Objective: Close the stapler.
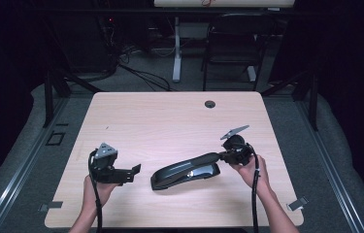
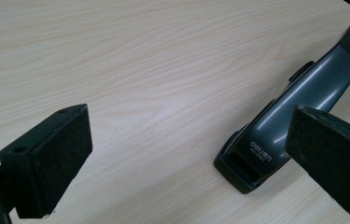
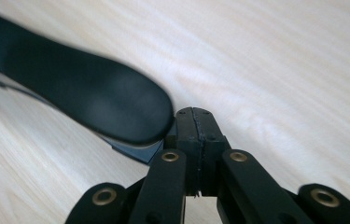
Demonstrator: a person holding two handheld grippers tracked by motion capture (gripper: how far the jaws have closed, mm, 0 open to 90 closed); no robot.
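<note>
Near the table's (image 1: 170, 116) front edge, the right gripper (image 1: 229, 154), jaws pressed together, nudges the stapler's (image 1: 185, 171) handle; the left gripper (image 1: 133, 172), spread wide, must next close on its nose.

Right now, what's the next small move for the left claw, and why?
Probably ease the left claw forward around the stapler's front end, then close. Its jaws stand wide open, apart from the stapler, with that end just ahead. The right claw, jaws together, sits at the rear end of the stapler.

Glossy plastic stapler (image 1: 185, 172), woodgrain table (image 1: 170, 116)
</note>
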